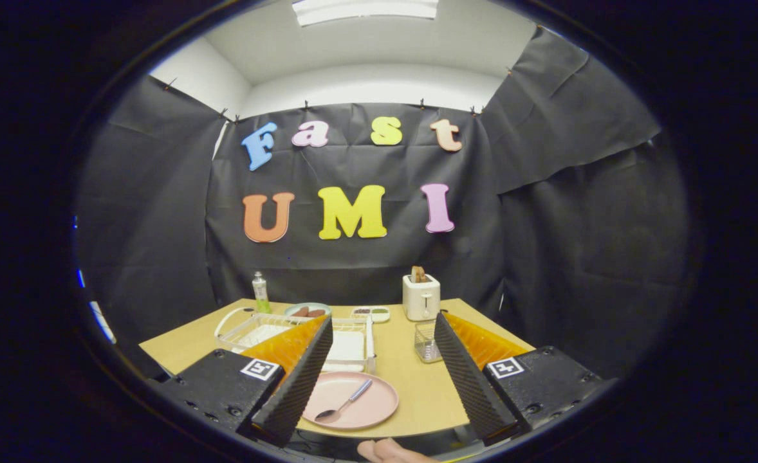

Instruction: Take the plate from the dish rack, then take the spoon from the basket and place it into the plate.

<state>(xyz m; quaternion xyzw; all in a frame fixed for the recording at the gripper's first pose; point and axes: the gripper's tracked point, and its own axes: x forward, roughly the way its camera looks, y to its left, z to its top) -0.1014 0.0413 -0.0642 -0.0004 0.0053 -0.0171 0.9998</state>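
Note:
A pink plate (360,400) lies flat on the wooden table (411,366), near its front edge. A metal spoon (347,402) rests inside the plate, bowl toward me and handle pointing away. My gripper (382,321) hangs above the table with its fingers spread wide and nothing between them. The plate lies between the fingers, close to the left one (302,373). Beyond the plate stands the white wire dish rack (269,326), partly hidden by the left finger. A small clear mesh basket (425,342) stands just inside the right finger (466,370).
At the back of the table stand a white toaster (421,297) with toast in it, a green-tinted bottle (261,292), a small plate of food (307,310) and a divided white dish (371,313). Part of a hand (392,451) shows below the table's front edge.

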